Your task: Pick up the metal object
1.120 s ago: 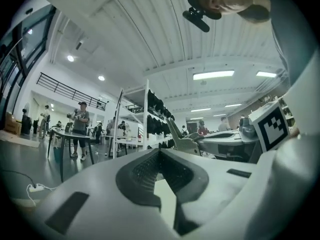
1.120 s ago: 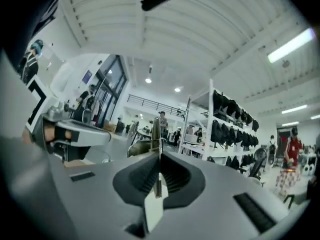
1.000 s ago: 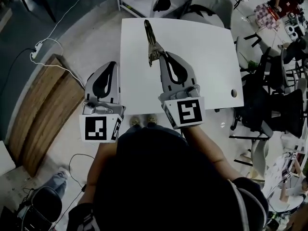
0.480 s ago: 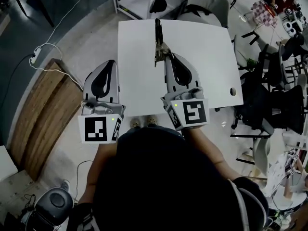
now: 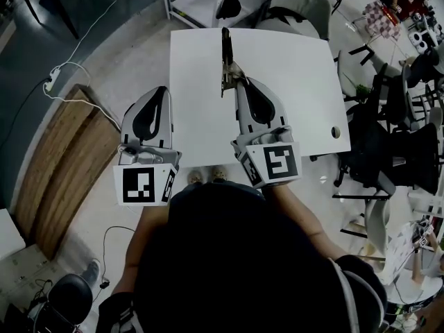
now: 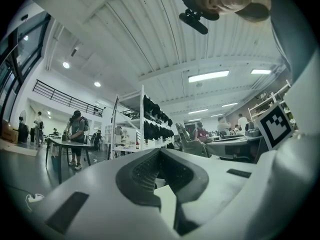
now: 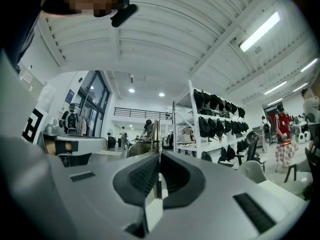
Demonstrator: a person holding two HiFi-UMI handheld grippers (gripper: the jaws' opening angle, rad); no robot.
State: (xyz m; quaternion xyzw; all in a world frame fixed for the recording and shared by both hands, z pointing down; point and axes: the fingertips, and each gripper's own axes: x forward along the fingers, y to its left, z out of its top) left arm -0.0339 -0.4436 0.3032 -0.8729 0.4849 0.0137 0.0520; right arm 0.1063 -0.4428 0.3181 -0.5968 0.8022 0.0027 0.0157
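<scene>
The right gripper (image 5: pixel 236 82) reaches forward over the table (image 5: pixel 298 75), its jaws pinching the metal object (image 5: pixel 225 50), which points away from the person. The left gripper (image 5: pixel 162 91) hovers beside the table's left edge, its jaws pressed together with nothing between them.

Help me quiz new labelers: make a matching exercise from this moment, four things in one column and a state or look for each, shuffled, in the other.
Things:
1. left tool
2. right tool
3. metal object
4. table

States:
A. white, with a hole near one corner
B. shut, empty
C. clamped between jaws, above the table
D. shut on the metal object

Pairs: 1-B; 2-D; 3-C; 4-A
</scene>
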